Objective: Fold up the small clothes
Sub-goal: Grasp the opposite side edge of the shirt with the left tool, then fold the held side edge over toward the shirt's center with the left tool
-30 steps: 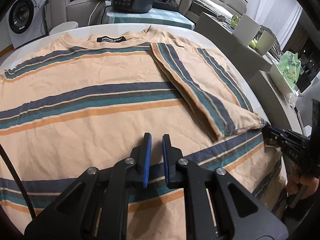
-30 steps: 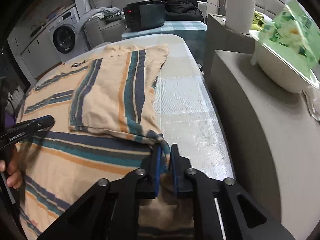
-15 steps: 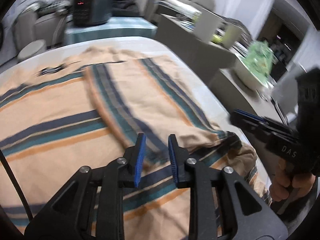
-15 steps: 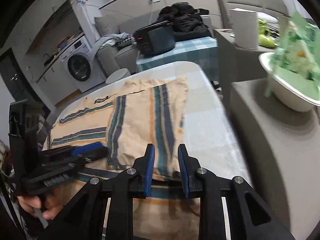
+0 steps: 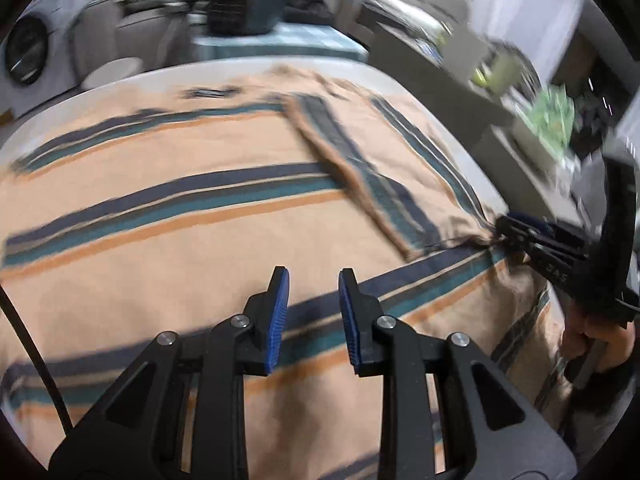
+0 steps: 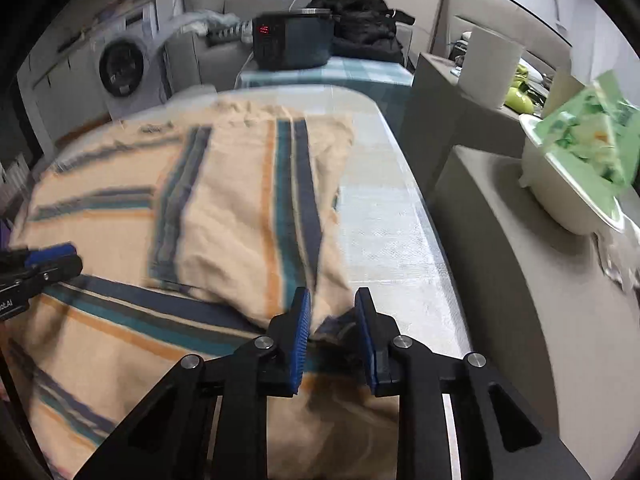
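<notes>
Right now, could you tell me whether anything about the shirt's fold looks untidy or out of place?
Mostly tidy: the striped shirt lies flat with its right side folded inward. The one oddity is the near corner of that folded flap, bunched and crumpled between the open jaws of the right gripper instead of lying flat. The left gripper is opening, with nothing between its jaws.

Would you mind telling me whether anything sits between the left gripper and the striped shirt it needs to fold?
Nothing visible does. The left gripper, its jaws opening and empty, hangs directly over the striped shirt, with only bare cloth beneath. The folded-over sleeve lies beyond it.
</notes>
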A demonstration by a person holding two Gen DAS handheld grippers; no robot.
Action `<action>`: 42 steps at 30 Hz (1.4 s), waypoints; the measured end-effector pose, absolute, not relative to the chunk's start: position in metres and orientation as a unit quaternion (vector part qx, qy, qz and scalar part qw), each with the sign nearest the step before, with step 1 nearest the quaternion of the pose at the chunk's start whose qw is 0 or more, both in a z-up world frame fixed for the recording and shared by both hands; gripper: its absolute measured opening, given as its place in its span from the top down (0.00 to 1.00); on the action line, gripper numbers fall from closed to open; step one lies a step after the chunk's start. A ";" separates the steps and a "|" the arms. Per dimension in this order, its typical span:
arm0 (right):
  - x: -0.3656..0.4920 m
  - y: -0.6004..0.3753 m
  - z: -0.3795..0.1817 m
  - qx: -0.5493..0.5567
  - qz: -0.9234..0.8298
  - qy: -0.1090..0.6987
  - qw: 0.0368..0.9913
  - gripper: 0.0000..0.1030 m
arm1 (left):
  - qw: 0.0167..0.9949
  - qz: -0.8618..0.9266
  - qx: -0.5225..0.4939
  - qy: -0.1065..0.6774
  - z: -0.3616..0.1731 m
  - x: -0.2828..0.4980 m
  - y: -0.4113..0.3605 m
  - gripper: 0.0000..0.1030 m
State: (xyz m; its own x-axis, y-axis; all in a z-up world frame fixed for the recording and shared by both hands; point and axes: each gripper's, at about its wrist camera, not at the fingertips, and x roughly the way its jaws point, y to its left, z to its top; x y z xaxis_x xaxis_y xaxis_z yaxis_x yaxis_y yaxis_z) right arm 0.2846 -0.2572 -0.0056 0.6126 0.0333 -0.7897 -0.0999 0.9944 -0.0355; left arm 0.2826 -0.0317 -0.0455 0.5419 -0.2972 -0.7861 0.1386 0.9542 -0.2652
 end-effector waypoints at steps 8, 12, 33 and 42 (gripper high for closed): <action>0.246 -0.169 0.047 0.026 0.158 0.375 0.913 0.34 | 0.902 0.046 -0.173 0.393 -0.013 0.195 0.123 0.17; 0.237 -0.112 0.057 0.053 0.230 0.355 0.905 0.17 | 0.894 0.138 -0.222 0.363 -0.015 0.155 0.209 0.01; 0.279 -0.038 0.021 0.057 0.286 0.398 0.870 0.17 | 0.778 0.117 -0.479 0.389 -0.146 0.207 0.384 0.61; 0.285 -0.046 0.008 0.054 0.281 0.407 0.868 0.17 | 0.856 0.155 -0.362 0.335 -0.075 0.226 0.353 0.97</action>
State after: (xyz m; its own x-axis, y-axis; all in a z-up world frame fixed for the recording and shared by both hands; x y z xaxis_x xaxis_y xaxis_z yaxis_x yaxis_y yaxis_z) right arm 0.2847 -0.0461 0.0084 0.5113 0.5315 -0.6753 -0.4430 0.8364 0.3229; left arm 0.2259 0.3530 -0.0751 0.7274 0.0237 -0.6858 -0.5081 0.6902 -0.5152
